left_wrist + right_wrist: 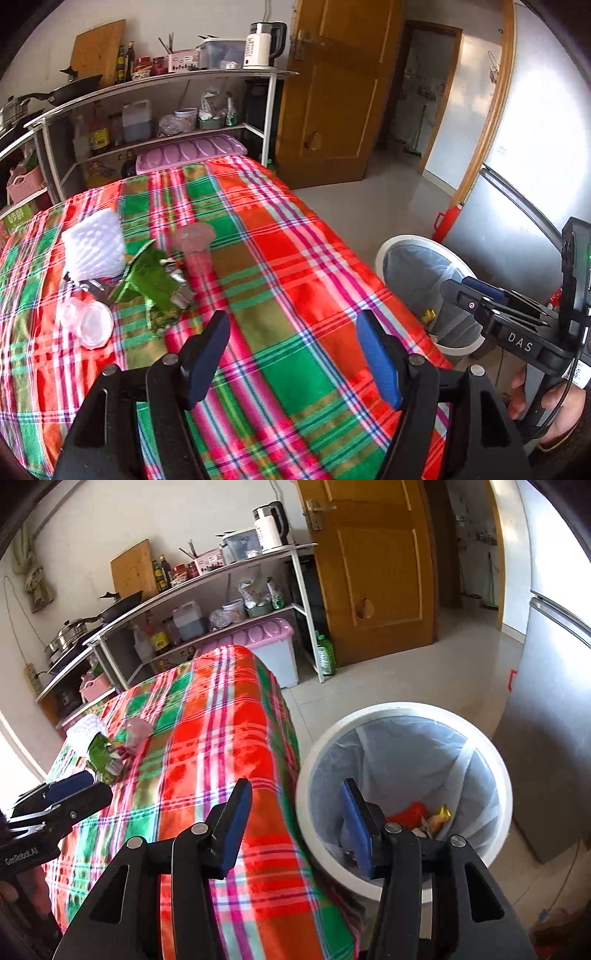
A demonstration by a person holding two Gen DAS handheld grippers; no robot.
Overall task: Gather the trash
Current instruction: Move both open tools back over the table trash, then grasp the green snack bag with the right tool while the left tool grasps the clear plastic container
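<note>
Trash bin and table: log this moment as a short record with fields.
bin: white trash bin with pale liner, on the floor beside the table
bin contents: a few wrappers at the bottom
table: plaid cloth
trash left: white foam net, green wrapper, pink plastic cup, clear cups
left claw: open, empty, over the table
right claw: open, empty, at the bin's near rim
</note>
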